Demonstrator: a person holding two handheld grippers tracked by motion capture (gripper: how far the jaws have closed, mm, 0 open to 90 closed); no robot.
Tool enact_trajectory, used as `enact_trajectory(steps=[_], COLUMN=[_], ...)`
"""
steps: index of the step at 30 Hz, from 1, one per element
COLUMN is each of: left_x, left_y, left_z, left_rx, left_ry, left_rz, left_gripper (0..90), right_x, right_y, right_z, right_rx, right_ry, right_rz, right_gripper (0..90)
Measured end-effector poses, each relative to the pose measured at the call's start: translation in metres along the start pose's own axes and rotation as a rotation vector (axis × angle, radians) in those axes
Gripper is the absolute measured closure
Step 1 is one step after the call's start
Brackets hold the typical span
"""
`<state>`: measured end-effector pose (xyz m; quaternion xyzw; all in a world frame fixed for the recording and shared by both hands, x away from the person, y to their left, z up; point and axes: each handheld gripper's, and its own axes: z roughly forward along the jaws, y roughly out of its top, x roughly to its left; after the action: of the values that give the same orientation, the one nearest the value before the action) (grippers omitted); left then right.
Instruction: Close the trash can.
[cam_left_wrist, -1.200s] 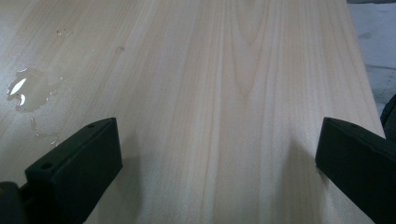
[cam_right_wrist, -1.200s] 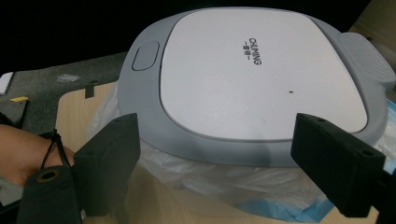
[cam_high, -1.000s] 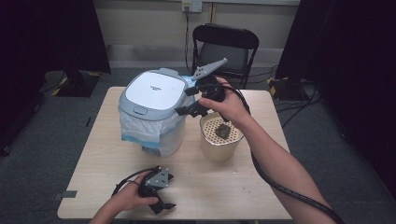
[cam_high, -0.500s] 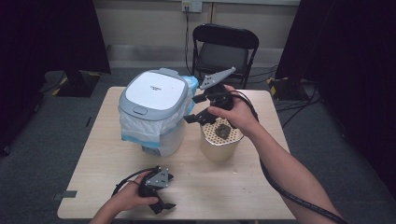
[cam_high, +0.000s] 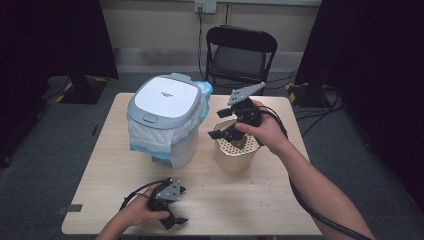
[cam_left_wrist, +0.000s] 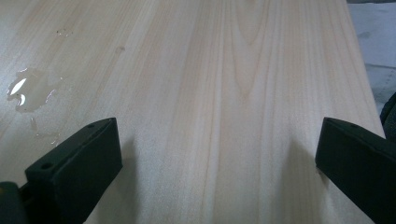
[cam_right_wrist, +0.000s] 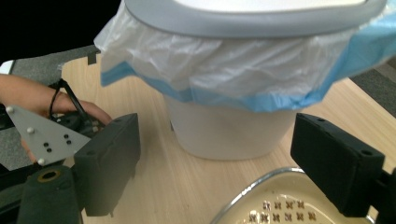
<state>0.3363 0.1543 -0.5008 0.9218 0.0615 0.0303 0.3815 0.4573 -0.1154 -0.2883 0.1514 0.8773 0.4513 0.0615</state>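
- Right hand-held gripper (cam_high: 226, 131) poised over the rim of the cream perforated metal strainer pot (cam_high: 235, 152), jaws spread wide, grasping nothing
- Strainer pot standing just right of the white lidded bin with the blue-edged plastic liner (cam_high: 167, 120) on the pale wooden desk (cam_high: 270, 200); tall and light by the look, so likely to tip toward the bin under a sideways nudge at the rim
- Possible snag of a jaw on the loose liner draped beside the pot
- Left hand-held gripper (cam_high: 172, 205) resting released on the desk in front of the bin
- Small clear liquid spill (cam_left_wrist: 28, 88) near it; risk of slipping or smearing
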Motion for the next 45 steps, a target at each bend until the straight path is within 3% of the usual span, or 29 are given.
enact_trajectory(steps=[30,45], left_x=[0.0,0.0], left_y=[0.0,0.0], left_z=[0.0,0.001], left_rx=[0.004,0.001], left_ry=[-0.011,-0.012], left_rz=[-0.006,-0.01], left_gripper=[0.0,0.0], right_x=[0.008,0.01], right_y=[-0.061,-0.093], right_z=[-0.014,-0.03], right_rx=[0.034,0.039], right_ry=[-0.006,-0.022], right_rz=[0.006,0.028], right_gripper=[15.8,15.6])
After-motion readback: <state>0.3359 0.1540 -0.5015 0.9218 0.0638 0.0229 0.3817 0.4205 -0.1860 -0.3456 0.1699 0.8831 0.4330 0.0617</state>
